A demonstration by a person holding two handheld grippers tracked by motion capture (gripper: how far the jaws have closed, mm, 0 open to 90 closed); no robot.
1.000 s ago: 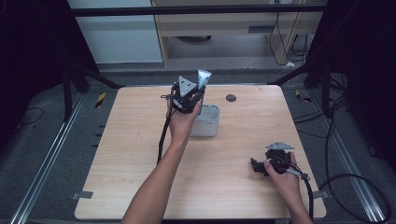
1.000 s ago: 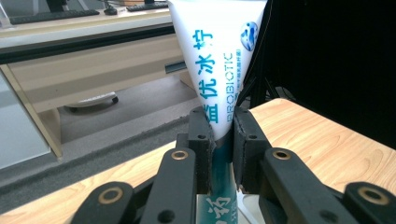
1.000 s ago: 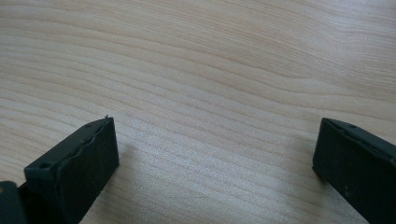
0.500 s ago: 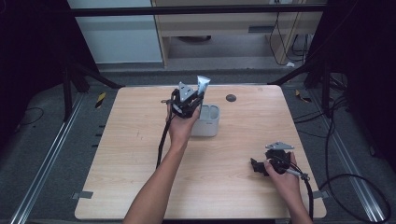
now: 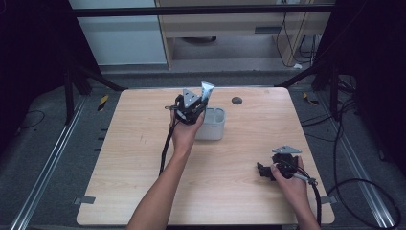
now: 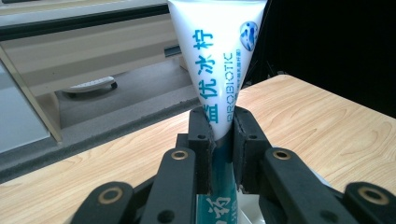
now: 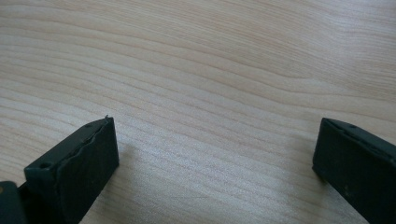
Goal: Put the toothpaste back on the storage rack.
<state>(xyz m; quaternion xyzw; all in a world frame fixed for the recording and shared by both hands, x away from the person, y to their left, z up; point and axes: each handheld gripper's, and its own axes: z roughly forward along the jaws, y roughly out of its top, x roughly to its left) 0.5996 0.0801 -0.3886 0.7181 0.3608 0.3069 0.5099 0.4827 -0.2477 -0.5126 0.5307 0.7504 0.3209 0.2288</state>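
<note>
Left gripper view shows your left gripper (image 6: 221, 135) pinching the toothpaste tube (image 6: 219, 56) upright above the white cup (image 5: 213, 125). Its slick taper could slip or tilt sideways, missing the rim. Your right gripper (image 7: 215, 154) rests spread on the table (image 5: 143, 143).

Your left claw (image 5: 195, 106) and its tube (image 5: 207, 91) crowd the cup (image 5: 212, 124) at the counter's (image 5: 134, 158) far middle. Bare wood lies left, front and between the hands. Right claw (image 5: 264, 171) sits near the front right, jaws wide apart.
</note>
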